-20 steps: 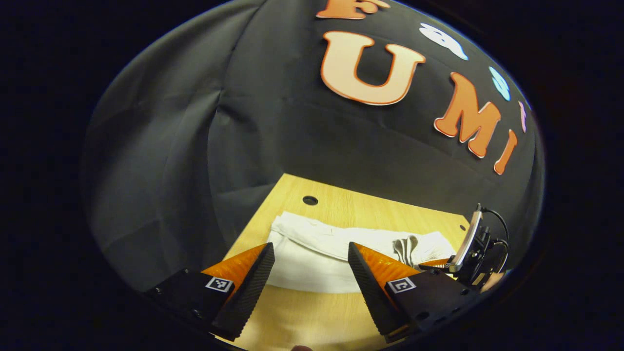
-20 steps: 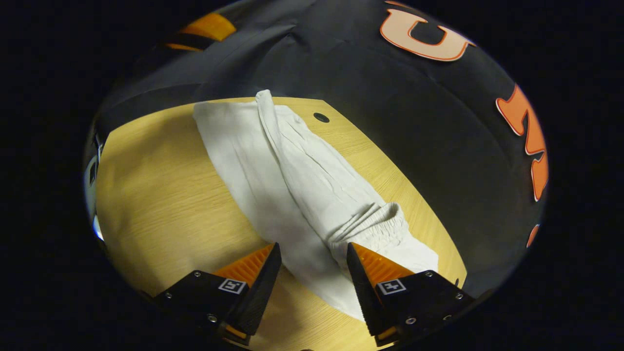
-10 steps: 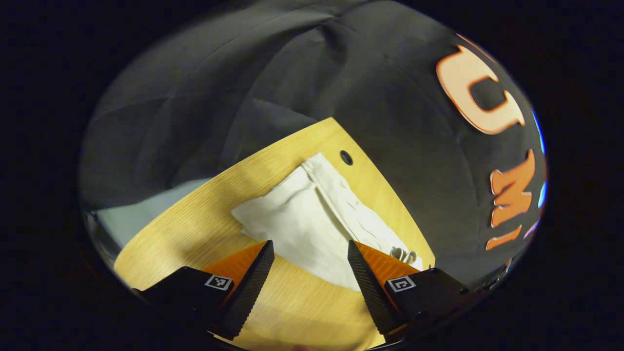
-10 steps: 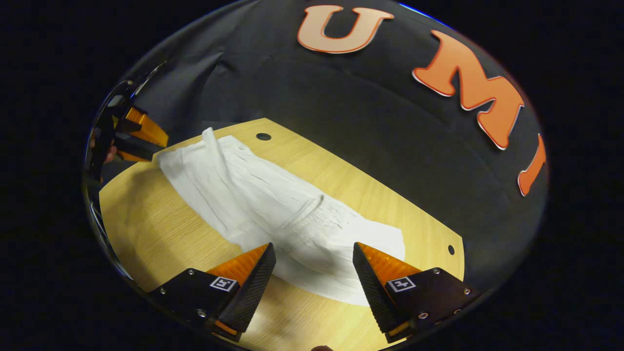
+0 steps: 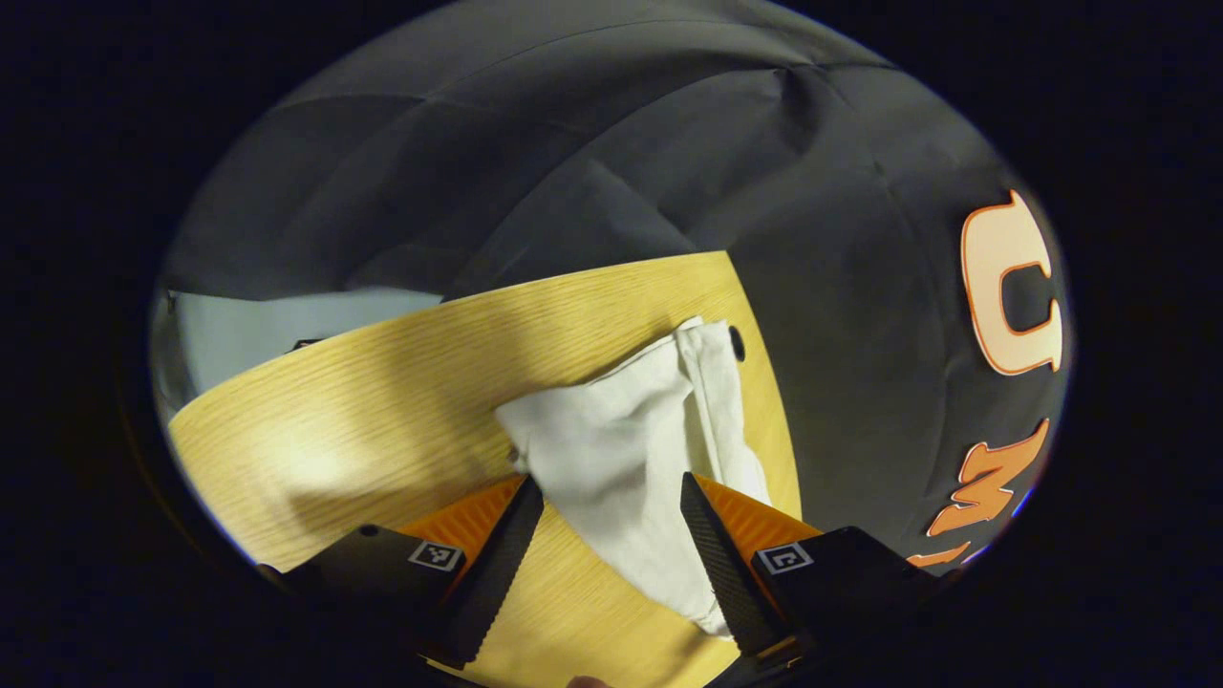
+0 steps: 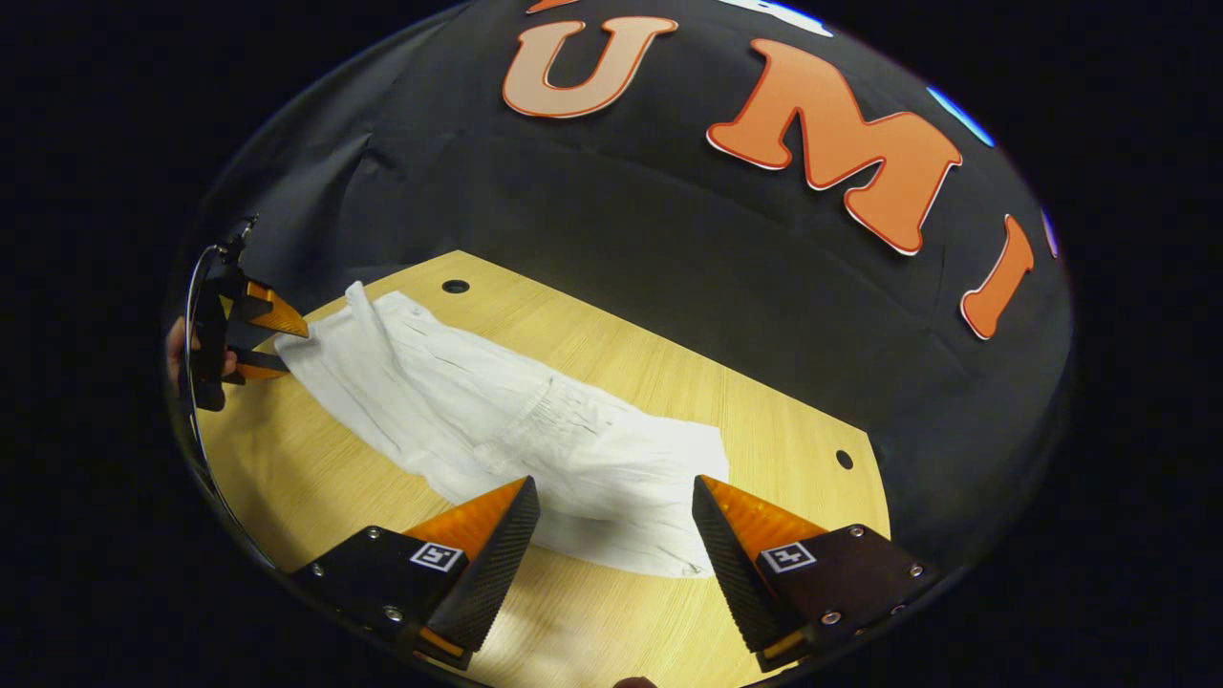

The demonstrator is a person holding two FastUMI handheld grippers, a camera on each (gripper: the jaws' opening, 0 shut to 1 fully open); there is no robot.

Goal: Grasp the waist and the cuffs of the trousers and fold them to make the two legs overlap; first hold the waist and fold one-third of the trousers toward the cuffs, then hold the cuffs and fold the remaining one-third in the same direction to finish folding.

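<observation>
White trousers (image 6: 497, 420) lie stretched along the wooden table (image 6: 315, 478), with a gathered elastic band (image 6: 552, 403) across their middle. My right gripper (image 6: 611, 535) hovers open just above the near right end of the cloth, nothing between its fingers. My left gripper (image 6: 256, 340) shows far left, at the trousers' other end. In the left gripper view, that end of the trousers (image 5: 621, 449) is slightly rumpled and runs down between the open fingers of my left gripper (image 5: 607, 535). The fingers straddle the cloth without pressing on it.
Small round holes in the table (image 5: 382, 401) sit near its far edge: one hole (image 5: 737, 342) beside the trousers, another hole (image 6: 844, 459) at the right. A hand (image 6: 177, 352) holds the left gripper. The booth's black cloth wall hangs close behind the table.
The left gripper has swung round and closed in on the trousers' end, so cloth now lies between its fingers. The right gripper has turned to face along the table. Both stay open.
</observation>
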